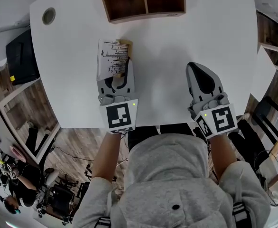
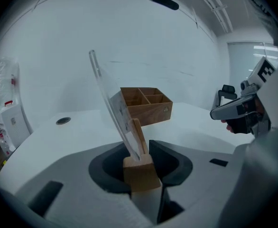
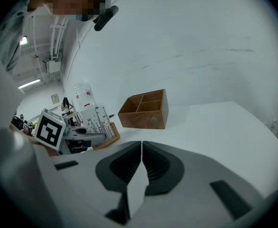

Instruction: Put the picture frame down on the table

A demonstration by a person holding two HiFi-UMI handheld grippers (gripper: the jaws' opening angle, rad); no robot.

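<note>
1. L tool (image 2: 140, 167) pinches the wood foot (image 2: 141, 175) of the picture frame (image 1: 111, 57). One jaw sits on each side of the foot.
2. The frame's clear pane has black drawings & leans over, not straight up. It's low over the front left part of the desk (image 1: 191, 32). Can't tell if the foot touches the desk.
3. R tool (image 3: 141, 148) has its jaws pressed together w/ nothing in them. It's over the desk's right side, well apart from the frame.
4. The desk is white & smooth w/ round corners. A round hole (image 1: 49, 15) w/ a grey ring is in the far left corner.
5. A brown wood box (image 1: 143, 1) w/ sections stands at the far edge, in the middle.
6. Room: white wall (image 2: 143, 37) behind the desk, wood floor (image 1: 75, 139) below.
</note>
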